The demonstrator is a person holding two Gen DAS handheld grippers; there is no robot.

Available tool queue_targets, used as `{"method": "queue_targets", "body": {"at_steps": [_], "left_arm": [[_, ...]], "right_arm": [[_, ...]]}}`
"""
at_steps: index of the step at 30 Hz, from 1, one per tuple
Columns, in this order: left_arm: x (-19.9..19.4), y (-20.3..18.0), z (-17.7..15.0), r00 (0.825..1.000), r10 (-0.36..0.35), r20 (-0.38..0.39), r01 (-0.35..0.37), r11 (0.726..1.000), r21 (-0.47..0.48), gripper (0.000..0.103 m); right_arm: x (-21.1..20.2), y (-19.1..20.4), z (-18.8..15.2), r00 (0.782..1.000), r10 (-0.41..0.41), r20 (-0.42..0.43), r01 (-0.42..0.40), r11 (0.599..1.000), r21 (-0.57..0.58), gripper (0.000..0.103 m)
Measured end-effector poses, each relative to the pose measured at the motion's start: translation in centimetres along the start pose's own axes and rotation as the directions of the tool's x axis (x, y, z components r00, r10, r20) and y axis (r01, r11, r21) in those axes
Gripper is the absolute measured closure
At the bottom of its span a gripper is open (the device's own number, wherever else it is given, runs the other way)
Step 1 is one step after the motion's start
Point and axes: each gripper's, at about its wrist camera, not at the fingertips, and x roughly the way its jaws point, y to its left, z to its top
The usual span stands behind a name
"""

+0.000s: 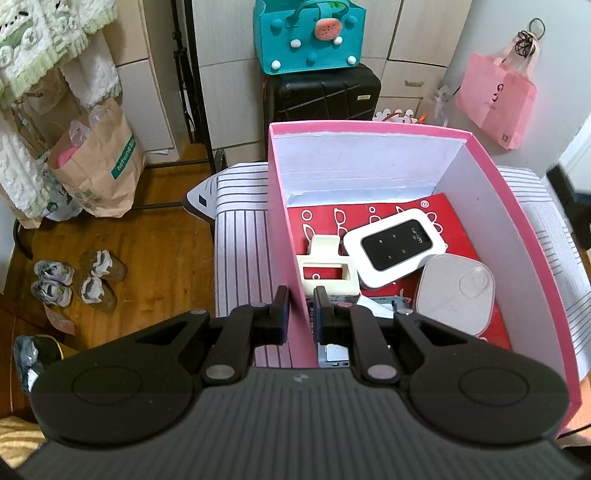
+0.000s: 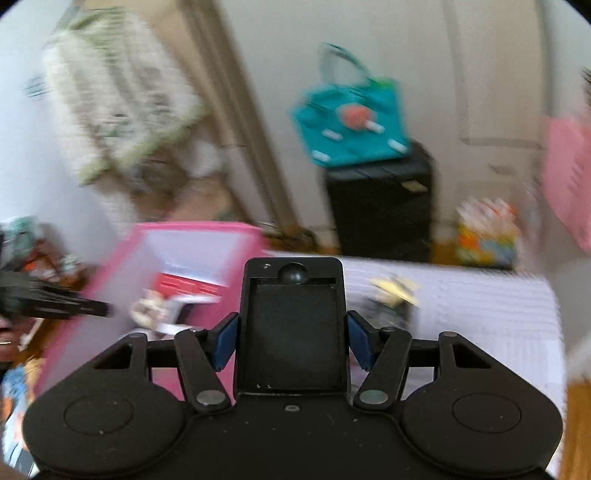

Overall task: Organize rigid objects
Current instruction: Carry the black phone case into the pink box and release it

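A pink box [image 1: 284,221] with white inner walls stands on a striped cloth [image 1: 240,251]. Inside it lie a white wifi router [image 1: 393,245], a cream plastic piece [image 1: 327,269], a pale rounded container [image 1: 454,295] and a red booklet [image 1: 436,210]. My left gripper [image 1: 301,314] is shut on the box's left wall, one finger on each side. In the blurred right wrist view my right gripper [image 2: 291,342] is shut on a black rectangular case [image 2: 291,325], its blue pads [image 2: 225,343] pressing both sides. It hangs right of the pink box [image 2: 122,266].
A black suitcase [image 1: 321,92] carrying a teal felt bag [image 1: 310,33] stands behind the box. A pink bag [image 1: 498,99] hangs at the right. A paper bag [image 1: 99,166] and shoes [image 1: 74,280] sit on the wooden floor at left. A yellow-and-dark item [image 2: 393,295] lies on the cloth.
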Motion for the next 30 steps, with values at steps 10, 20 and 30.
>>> {"method": "queue_targets", "body": {"at_steps": [10,20,30], "left_arm": [[0.0,1.1,-0.2,0.999,-0.042,0.010,0.042,0.998,-0.038,0.090],[-0.1,1.4,-0.6,0.998,-0.054,0.026,0.055,0.997,-0.052,0.090],[-0.2,1.8,-0.6,0.997,-0.067,0.028,0.069,0.996,-0.049,0.090]], "right_arm": [[3.4,11.0,0.6,0.954,0.224,-0.200,-0.272,0.926,-0.263,0.037],[12.6,18.4,-1.2,0.785,0.221,-0.578,-0.486,0.799,-0.355,0.037],[15.7,19.7,-3.2,0.780,0.186,-0.598,-0.480,0.791,-0.380,0.036]]}}
